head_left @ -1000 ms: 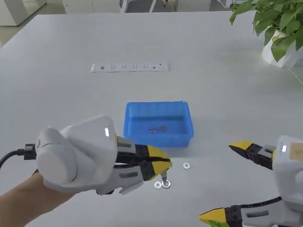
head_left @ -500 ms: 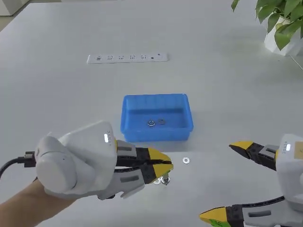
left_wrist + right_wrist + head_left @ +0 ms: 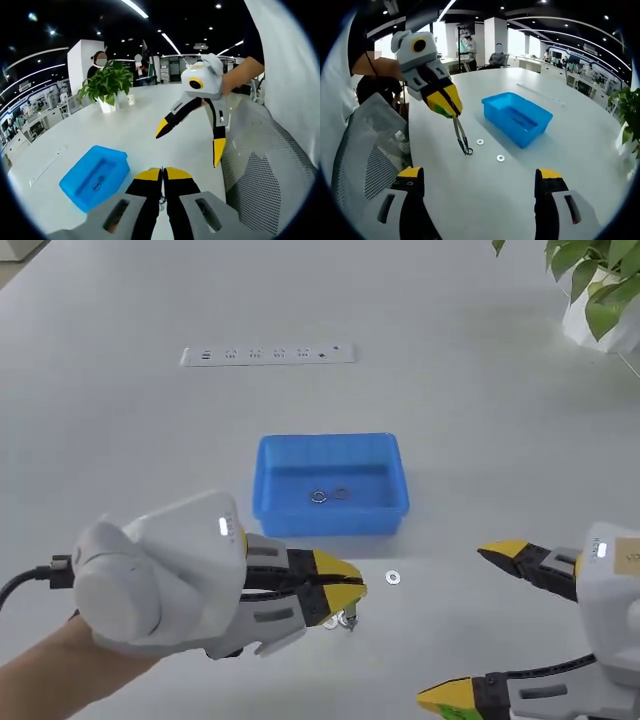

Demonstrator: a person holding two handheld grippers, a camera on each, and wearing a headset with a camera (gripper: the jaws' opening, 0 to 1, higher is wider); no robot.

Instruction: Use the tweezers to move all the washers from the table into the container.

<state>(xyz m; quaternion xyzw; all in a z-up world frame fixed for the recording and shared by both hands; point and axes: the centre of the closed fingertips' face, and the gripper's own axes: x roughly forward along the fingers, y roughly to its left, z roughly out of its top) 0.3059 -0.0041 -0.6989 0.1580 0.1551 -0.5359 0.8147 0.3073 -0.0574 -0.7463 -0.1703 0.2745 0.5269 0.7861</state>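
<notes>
My left gripper (image 3: pixel 345 592) is shut on thin metal tweezers (image 3: pixel 460 134), which point down at the table. Their tips rest at a washer (image 3: pixel 469 151); whether they grip it I cannot tell. Two more washers lie close by on the table, one (image 3: pixel 480 142) beside the tips and one (image 3: pixel 393 577) further right. The blue container (image 3: pixel 330 485) stands just beyond and holds two washers (image 3: pixel 318 497). My right gripper (image 3: pixel 470 625) hangs open at the lower right, apart from everything, with nothing between its jaws.
A white power strip (image 3: pixel 268 355) lies far back on the white table (image 3: pixel 480 420). A potted plant (image 3: pixel 600 290) stands at the back right corner. A mesh chair (image 3: pixel 370 145) is at the table's near edge.
The head camera has tilted, shifting the picture. My left gripper has edged slightly forward over the washers under its tip, hiding one of them. The right gripper has held still.
</notes>
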